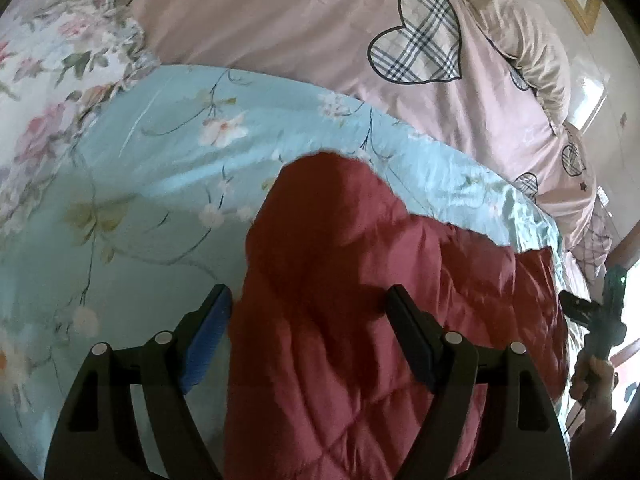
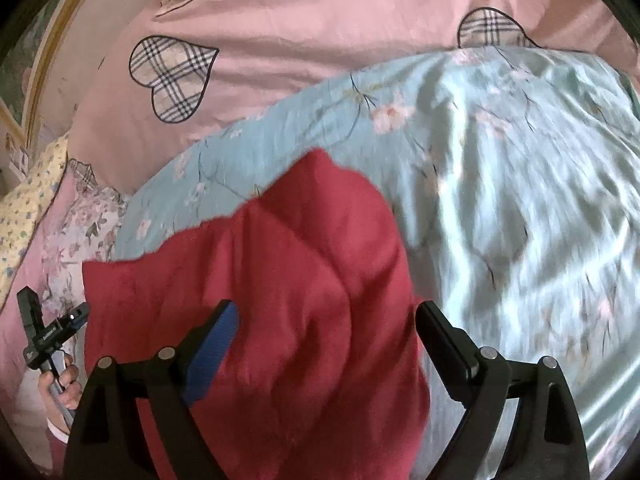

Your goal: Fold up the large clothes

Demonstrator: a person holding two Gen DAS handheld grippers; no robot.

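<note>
Black plastic fingers of the left gripper (image 1: 308, 300), one faced with a ribbed blue pad, stand wide apart and tilt downward over a red quilted garment (image 1: 340, 320); nothing is pinched between them. The right gripper (image 2: 326, 318) takes the same downward pose, its fingers equally spread and clear of the cloth. In the right wrist view a hand (image 2: 64, 384) grips the handle of the left gripper at the lower left edge; in the left wrist view the other hand (image 1: 592, 380) and the right gripper show at the lower right edge. The garment, stitched in diamond panels with a soft matte surface, lies in a rounded, folded heap between the two grippers on a glossy pale-blue floral blanket (image 1: 168, 168). Beyond the blanket spreads a smooth pink bedcover (image 2: 304, 40) patched with plaid hearts. A beige ruffled pillow (image 1: 524, 40) lies at the far edge of the bed.
</note>
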